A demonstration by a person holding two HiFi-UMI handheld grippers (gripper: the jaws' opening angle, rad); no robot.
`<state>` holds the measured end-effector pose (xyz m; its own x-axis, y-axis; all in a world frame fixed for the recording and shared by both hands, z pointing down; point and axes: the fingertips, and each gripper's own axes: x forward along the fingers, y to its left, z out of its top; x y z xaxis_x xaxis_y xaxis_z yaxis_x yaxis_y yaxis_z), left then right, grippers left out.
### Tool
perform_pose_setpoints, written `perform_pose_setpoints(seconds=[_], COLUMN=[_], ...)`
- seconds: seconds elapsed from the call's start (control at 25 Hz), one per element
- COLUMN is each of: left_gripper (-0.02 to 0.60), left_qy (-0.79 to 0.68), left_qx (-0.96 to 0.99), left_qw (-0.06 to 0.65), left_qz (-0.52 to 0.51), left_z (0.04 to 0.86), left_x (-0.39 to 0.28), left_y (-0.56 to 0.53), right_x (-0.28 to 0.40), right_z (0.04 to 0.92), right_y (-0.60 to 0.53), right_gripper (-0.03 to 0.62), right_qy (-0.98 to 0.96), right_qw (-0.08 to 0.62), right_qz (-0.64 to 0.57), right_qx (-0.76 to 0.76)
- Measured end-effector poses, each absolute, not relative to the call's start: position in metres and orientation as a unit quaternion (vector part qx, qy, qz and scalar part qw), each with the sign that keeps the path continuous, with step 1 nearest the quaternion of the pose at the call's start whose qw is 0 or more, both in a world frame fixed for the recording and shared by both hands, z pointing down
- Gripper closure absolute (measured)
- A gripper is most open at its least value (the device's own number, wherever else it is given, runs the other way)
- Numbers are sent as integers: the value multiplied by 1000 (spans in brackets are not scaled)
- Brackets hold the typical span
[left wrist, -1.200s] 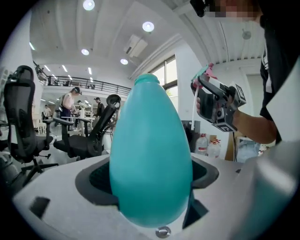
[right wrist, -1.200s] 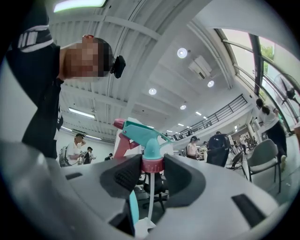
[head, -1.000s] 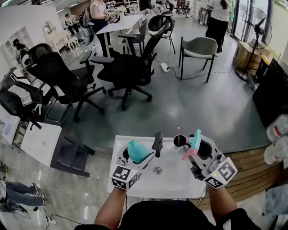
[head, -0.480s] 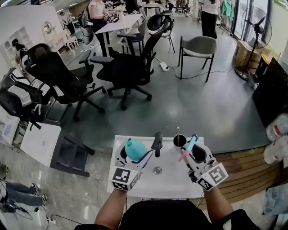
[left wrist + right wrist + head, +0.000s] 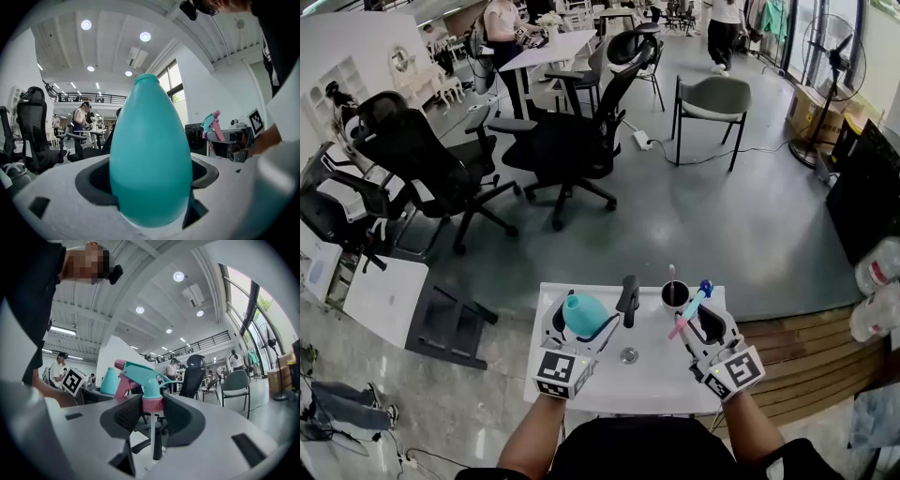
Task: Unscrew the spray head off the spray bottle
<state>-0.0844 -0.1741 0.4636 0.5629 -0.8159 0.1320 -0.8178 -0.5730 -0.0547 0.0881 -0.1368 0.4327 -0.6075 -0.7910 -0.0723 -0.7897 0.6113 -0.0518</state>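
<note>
A teal egg-shaped spray bottle (image 5: 583, 314) stands upright over the white table (image 5: 609, 380), my left gripper (image 5: 581, 326) shut on its body. Its bare neck (image 5: 146, 78) carries no head in the left gripper view, where the bottle (image 5: 150, 154) fills the jaws. The teal and pink spray head (image 5: 692, 305) is apart from the bottle, to its right. My right gripper (image 5: 703, 323) is shut on the pink collar (image 5: 152, 404), and the thin dip tube (image 5: 151, 432) hangs below. The bottle (image 5: 109, 380) shows to the left in the right gripper view.
A black cup (image 5: 675, 294) with a stick in it and a black handle-like object (image 5: 628, 296) stand at the table's far edge. A small metal disc (image 5: 628, 355) lies between the grippers. Office chairs (image 5: 572, 141), desks and people fill the room beyond.
My right gripper has sunk toward the table with the spray head, drawing nearer to me. The left gripper and bottle have kept still. People at the back have walked on.
</note>
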Motion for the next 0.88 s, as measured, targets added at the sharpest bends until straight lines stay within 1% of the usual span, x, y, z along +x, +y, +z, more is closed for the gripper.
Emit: perform_pose_setpoints(seconds=[0.88], left_gripper=[150], left_qy=[-460], left_qx=[884], left_qw=[7], left_qz=[81], left_z=[466], left_x=[-84], left_y=[-166], right_x=[83], right_z=[425], right_y=[-132], right_gripper=[445], right_qy=[897], right_qw=[54], right_qz=[-13], right_qx=[-439])
